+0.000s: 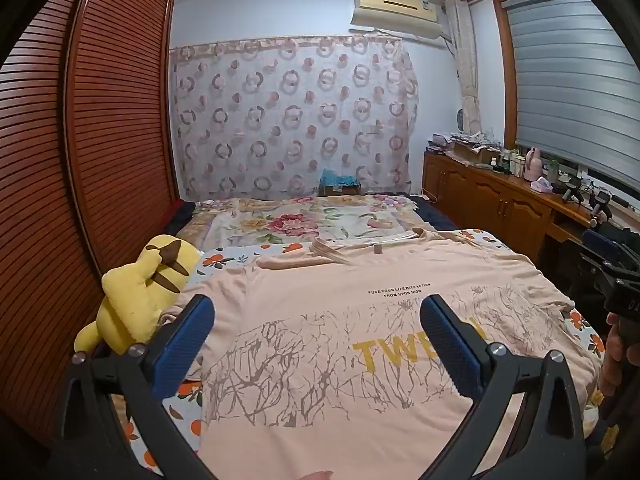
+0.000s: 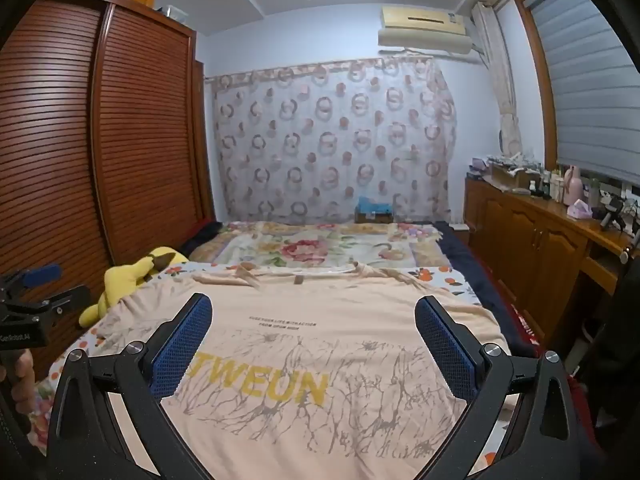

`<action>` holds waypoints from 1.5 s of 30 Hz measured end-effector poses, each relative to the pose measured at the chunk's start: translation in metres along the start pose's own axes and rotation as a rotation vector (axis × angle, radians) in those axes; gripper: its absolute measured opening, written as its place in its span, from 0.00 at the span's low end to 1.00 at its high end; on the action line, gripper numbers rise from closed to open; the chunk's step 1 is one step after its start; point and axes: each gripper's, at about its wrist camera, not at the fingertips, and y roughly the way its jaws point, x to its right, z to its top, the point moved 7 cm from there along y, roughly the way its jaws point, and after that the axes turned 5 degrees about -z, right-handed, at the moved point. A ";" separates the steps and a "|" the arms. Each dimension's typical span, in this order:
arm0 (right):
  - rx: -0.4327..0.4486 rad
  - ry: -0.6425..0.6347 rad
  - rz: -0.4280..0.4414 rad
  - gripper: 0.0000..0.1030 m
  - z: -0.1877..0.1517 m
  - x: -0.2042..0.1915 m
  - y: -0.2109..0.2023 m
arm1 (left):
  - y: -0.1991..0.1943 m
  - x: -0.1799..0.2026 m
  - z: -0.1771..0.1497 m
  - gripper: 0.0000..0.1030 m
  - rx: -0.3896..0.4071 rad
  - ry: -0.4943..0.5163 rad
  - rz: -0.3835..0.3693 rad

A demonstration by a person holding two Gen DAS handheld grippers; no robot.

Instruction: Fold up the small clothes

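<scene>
A peach T-shirt [image 1: 340,320] with a grey branch print and yellow letters lies spread flat on the bed, collar at the far end. It also shows in the right wrist view [image 2: 320,344]. My left gripper [image 1: 316,312] is open and empty, held above the shirt's near left part. My right gripper [image 2: 314,312] is open and empty above the shirt's near right part. The right gripper also shows at the right edge of the left wrist view [image 1: 612,268], and the left gripper at the left edge of the right wrist view [image 2: 36,292].
A yellow plush toy [image 1: 140,288] lies at the bed's left edge beside the shirt's left sleeve. A floral blanket [image 1: 304,220] covers the far bed. A slatted wooden wardrobe [image 1: 80,140] stands on the left, a low wooden cabinet [image 1: 500,196] with bottles on the right.
</scene>
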 end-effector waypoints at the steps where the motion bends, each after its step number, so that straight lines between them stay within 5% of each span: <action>1: 0.003 0.001 0.001 1.00 0.000 0.000 0.000 | 0.000 0.000 0.000 1.00 0.002 0.000 0.000; 45: 0.005 0.003 0.003 1.00 0.000 0.000 -0.001 | -0.014 0.001 0.015 1.00 0.029 0.004 0.007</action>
